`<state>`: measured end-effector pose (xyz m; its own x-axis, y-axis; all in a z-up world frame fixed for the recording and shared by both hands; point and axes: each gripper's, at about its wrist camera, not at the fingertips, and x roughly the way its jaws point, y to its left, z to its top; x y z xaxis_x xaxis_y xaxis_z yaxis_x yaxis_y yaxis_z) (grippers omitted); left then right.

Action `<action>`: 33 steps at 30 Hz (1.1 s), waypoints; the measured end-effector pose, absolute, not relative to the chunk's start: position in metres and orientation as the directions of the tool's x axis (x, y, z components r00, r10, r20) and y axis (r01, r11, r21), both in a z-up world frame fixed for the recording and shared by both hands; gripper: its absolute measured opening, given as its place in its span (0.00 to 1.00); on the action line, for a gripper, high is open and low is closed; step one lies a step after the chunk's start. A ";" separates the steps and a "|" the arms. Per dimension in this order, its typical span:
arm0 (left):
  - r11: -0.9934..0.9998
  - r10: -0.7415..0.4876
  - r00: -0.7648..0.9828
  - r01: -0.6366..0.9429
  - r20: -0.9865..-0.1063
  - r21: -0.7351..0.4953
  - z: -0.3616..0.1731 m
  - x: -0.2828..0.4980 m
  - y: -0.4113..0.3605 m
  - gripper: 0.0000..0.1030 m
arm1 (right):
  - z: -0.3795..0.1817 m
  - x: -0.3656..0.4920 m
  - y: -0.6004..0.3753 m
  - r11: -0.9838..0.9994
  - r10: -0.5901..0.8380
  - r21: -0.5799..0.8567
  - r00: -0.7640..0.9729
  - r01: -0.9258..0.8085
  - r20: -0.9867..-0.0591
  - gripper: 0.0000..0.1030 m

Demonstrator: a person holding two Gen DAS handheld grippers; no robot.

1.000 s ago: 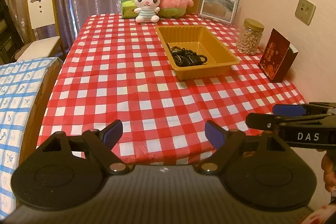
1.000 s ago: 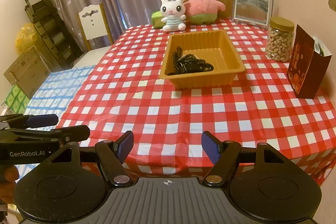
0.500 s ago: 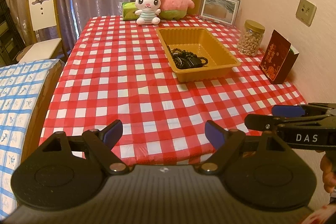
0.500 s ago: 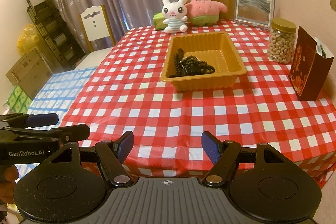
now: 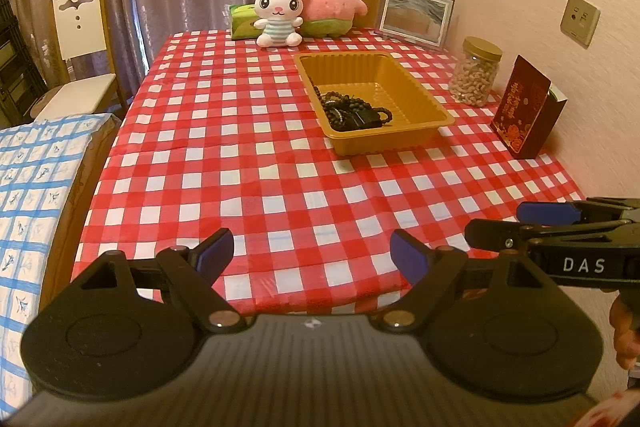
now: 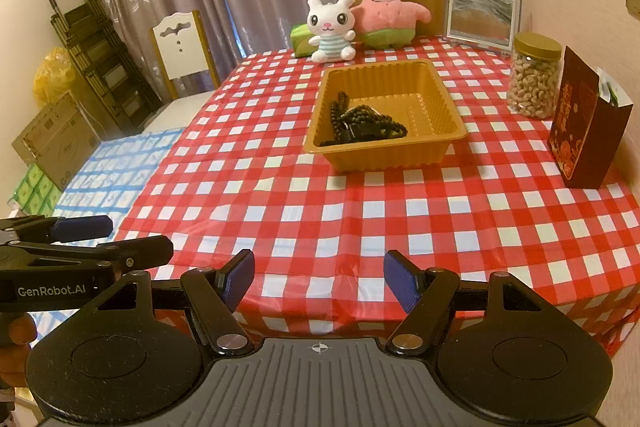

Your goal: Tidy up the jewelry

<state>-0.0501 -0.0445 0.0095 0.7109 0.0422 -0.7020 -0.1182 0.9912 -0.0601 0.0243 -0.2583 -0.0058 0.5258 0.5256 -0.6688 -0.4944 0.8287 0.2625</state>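
Two black grippers with blue pads, left gripper (image 5: 311, 254) and right gripper (image 6: 319, 279), hover spread and empty at lower frame, while tangled dark bead strings (image 6: 360, 127) in the ribbed orange plastic tray (image 6: 440, 107) mid-frame may snag and lift together.

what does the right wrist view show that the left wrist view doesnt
Only the right wrist view shows the yellow bag, the cardboard box and the dark folding rack by the wall, plus the left gripper from the side. Only the left wrist view shows the right gripper from the side. Both show the checked table, the tray with dark beads, the plush toys, the nut jar, and open, empty jaws.
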 end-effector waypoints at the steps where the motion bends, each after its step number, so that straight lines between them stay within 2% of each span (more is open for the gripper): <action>1: 0.991 0.042 0.711 -0.118 -0.702 -0.061 0.009 -0.050 -0.045 0.82 | -0.006 0.024 -0.259 0.829 0.526 0.263 0.526 -0.494 -0.669 0.69; 33: 0.992 0.039 0.712 -0.115 -0.701 -0.061 0.008 -0.049 -0.051 0.82 | -0.007 0.029 -0.256 0.835 0.518 0.262 0.530 -0.484 -0.671 0.69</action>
<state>-0.0486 -0.0510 0.0077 0.7119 0.0390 -0.7012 -0.1147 0.9915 -0.0614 0.0290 -0.2565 -0.0066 0.5302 0.5180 -0.6712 -0.4838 0.8350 0.2621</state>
